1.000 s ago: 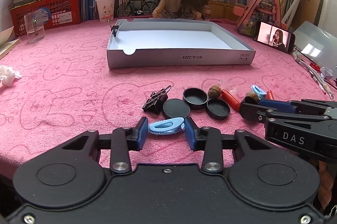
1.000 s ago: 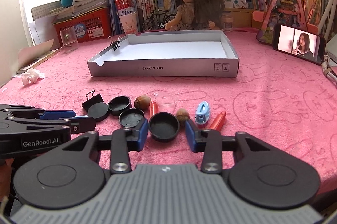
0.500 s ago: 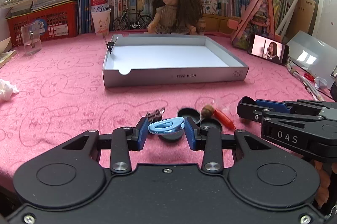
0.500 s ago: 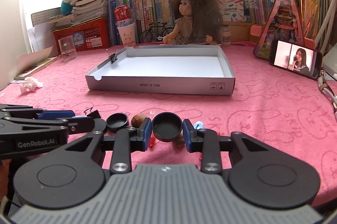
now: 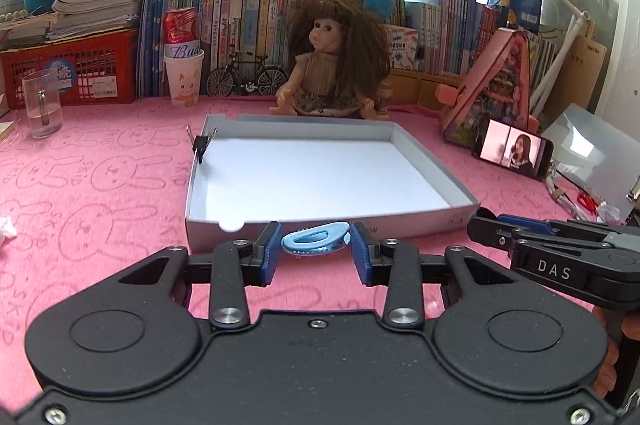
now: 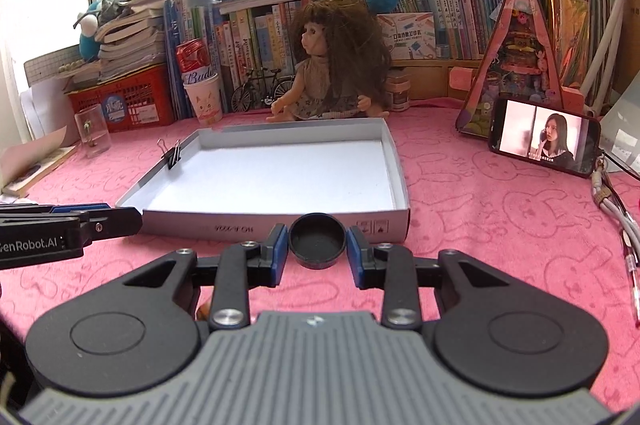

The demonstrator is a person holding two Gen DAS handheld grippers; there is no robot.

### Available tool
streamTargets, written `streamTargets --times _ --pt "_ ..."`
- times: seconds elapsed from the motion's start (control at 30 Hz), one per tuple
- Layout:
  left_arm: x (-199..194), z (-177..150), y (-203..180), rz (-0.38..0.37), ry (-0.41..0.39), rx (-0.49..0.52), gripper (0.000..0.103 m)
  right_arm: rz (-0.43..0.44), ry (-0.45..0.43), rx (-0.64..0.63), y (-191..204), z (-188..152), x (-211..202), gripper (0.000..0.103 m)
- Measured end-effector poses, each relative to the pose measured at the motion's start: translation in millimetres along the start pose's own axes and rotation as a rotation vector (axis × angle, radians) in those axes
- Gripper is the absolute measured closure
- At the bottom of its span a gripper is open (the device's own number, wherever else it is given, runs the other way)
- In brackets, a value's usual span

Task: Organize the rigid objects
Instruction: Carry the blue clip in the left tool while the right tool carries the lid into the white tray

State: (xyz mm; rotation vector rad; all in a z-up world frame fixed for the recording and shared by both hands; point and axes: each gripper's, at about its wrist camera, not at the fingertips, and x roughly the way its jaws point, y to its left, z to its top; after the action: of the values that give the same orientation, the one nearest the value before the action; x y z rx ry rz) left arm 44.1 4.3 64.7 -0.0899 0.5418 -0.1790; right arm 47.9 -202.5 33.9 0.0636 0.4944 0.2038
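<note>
My left gripper (image 5: 316,249) is shut on a light blue hair clip (image 5: 315,244) and holds it in the air just before the near wall of the shallow white box (image 5: 400,221). My right gripper (image 6: 317,244) is shut on a round black lid (image 6: 317,240), raised at the box's near wall (image 6: 256,223). The box floor is bare. A black binder clip (image 5: 201,146) is clamped on the box's left wall; it also shows in the right wrist view (image 6: 173,155). The right gripper shows at the right of the left wrist view (image 5: 560,245).
A doll (image 5: 334,65) sits behind the box. A phone (image 5: 512,153) leans at the right, a glass (image 5: 42,103) stands at the left, a paper cup (image 5: 183,79) and books at the back. Pens and cables (image 6: 616,209) lie at far right on the pink cloth (image 5: 92,185).
Both grippers have lifted off the cloth with their objects and moved forward to the box's near wall. The loose items on the cloth have dropped out of view.
</note>
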Motion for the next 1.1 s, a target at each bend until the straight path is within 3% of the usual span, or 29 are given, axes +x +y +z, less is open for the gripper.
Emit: streamTargets --times 0.4,0.77,1.1 --pt "76.3 48.9 12.2 -0.003 0.068 -0.037 0.068 0.074 0.065 0.056 -14.6 43.0 51.7 0.067" --pt "165.1 69.4 26.5 -0.035 0.266 -0.112 0.068 0.135 0.257 0.131 -31.1 73.2 124.5 0.066" --pt "194.3 69.1 20.8 -0.021 0.328 -0.1 0.068 0.075 0.355 0.15 -30.4 76.4 162.6 0.066"
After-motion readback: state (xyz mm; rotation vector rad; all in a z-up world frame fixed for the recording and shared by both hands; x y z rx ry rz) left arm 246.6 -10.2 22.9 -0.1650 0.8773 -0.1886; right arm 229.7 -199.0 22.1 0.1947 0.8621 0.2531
